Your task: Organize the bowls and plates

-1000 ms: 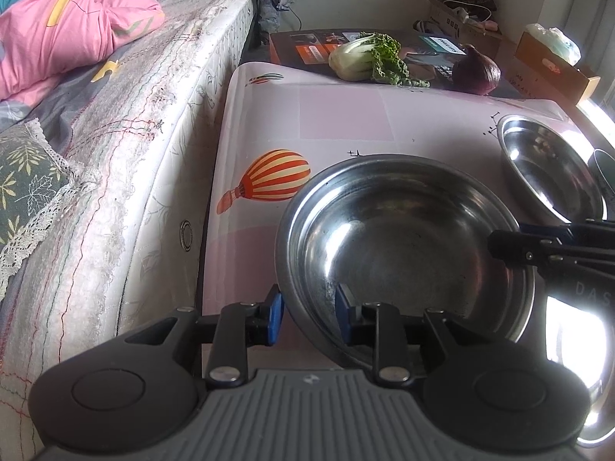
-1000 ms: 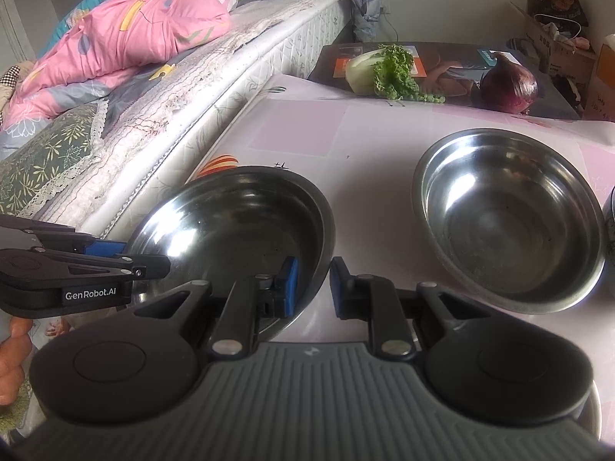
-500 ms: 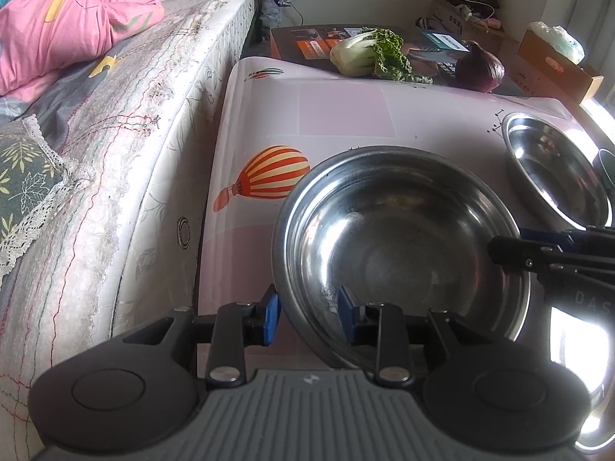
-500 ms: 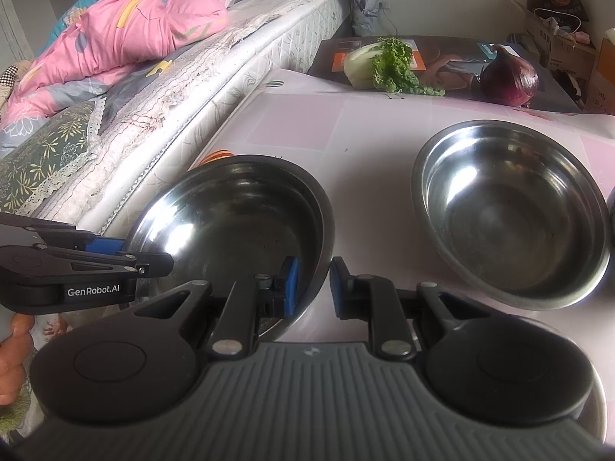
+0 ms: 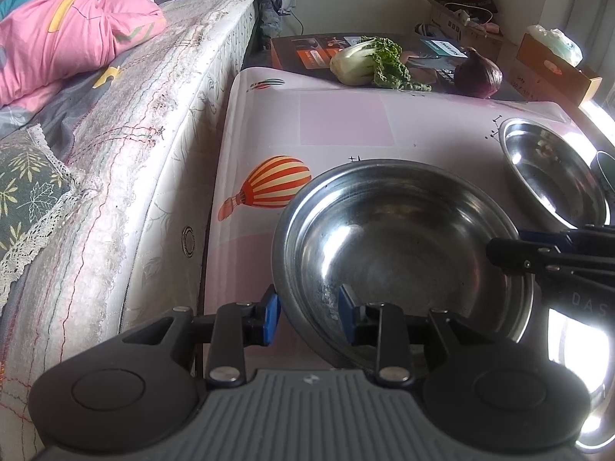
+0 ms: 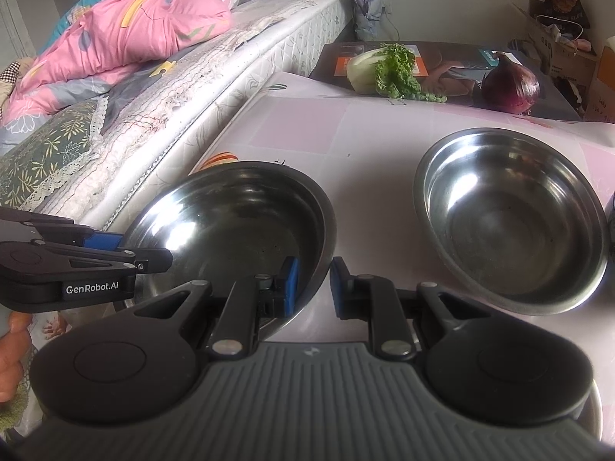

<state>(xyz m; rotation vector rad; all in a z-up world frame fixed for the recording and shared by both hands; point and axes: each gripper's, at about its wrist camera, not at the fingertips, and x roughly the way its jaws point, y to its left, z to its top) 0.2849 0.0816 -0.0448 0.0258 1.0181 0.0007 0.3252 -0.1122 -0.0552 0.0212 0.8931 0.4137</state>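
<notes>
The left gripper [image 5: 309, 315] straddles the near-left rim of a steel bowl [image 5: 399, 246], one blue pad outside the wall and one inside, with a small gap showing either side, so it looks loosened rather than clamped. The right gripper [image 6: 311, 288] is pinched on the same bowl's rim at the opposite side, its pads close on the thin wall. Each gripper shows in the other's view, reaching in level from the side.

The bowl is round, so it has no long axis; it sits mouth up on the pink table [image 5: 346, 126], at about 6 o'clock on the tabletop. A second steel bowl [image 6: 511, 219], also mouth up and apart from the first, lies at about 3 o'clock from it. At 12 o'clock, on a dark box past the table's far edge, rest a leafy cabbage [image 5: 369, 61] and a red onion [image 5: 478, 73]. A mattress [image 5: 134, 146] with a pink quilt [image 5: 73, 34] runs along 9 o'clock, just beside the table. Nothing lies between the two bowls.
</notes>
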